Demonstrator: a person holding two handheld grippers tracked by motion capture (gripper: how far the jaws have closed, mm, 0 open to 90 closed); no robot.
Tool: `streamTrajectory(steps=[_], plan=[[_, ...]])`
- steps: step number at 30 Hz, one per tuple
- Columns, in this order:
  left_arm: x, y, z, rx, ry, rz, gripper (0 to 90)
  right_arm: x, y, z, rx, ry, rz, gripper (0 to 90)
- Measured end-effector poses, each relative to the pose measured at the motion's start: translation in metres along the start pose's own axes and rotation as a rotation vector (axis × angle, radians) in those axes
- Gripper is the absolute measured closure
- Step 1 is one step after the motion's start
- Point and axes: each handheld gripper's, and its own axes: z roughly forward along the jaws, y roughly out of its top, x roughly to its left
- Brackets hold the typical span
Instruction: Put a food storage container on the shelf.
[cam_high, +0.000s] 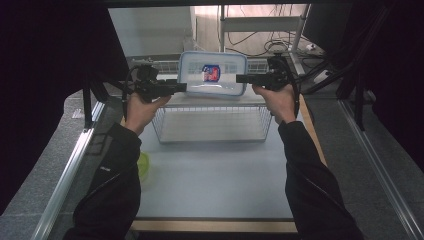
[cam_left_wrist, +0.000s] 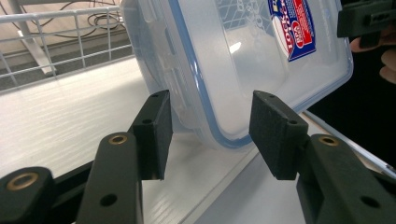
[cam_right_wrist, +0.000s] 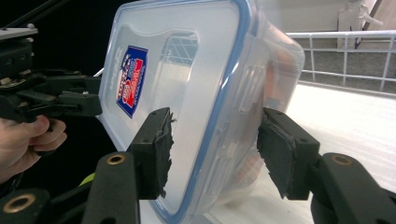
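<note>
Both tongs stood level at the ends of a clear plastic box (cam_high: 213, 74) with a blue-rimmed lid, which stood tilted on its edge on the far rim of a wire basket (cam_high: 212, 125). On the left, the left gripper (cam_high: 181, 88) had the box's corner between its jaws, yet both pads stood clear of it, released. On the right, the right gripper (cam_high: 241, 78) straddled the other end, pads likewise apart from the plastic, unclenched.

The high view looks forward and down over the desk (cam_high: 215, 170) from afar. Each gripper view sits close behind its own jaws, facing the same clear container (cam_high: 213, 73) from opposite ends.
</note>
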Motion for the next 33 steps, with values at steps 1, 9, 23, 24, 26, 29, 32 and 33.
streamTrajectory(steps=[1,9,23,24,26,29,32,33], plan=[[0.0,0.0,0.0,-0.003,-0.003,0.0,49.7,0.0,0.0,0.0,0.0,0.0,0.0,44.8],[0.0,0.003,-0.004,-0.048,0.011,-0.014,51.5,0.008,-0.004,0.007,0.016,-0.107,-0.081,44.3],[-0.011,-0.006,-0.006,-0.051,0.027,0.044,50.6,0.01,-0.017,-0.001,-0.008,-0.095,-0.132,59.6],[-0.011,-0.008,-0.005,-0.044,0.042,0.049,50.6,0.01,-0.017,-0.001,-0.008,-0.095,-0.132,59.6],[-0.009,-0.01,-0.003,-0.044,0.044,0.043,50.7,0.011,-0.021,0.002,0.009,-0.096,-0.136,62.7],[-0.007,-0.01,-0.002,-0.047,0.061,0.027,56.0,0.012,-0.022,0.006,0.019,-0.129,-0.146,66.5],[-0.002,-0.01,0.004,-0.031,0.093,0.016,57.2,0.011,-0.023,0.01,0.01,-0.112,-0.129,66.3],[-0.002,-0.01,0.004,-0.031,0.093,0.016,57.4,0.011,-0.023,0.01,0.01,-0.112,-0.129,66.3]])
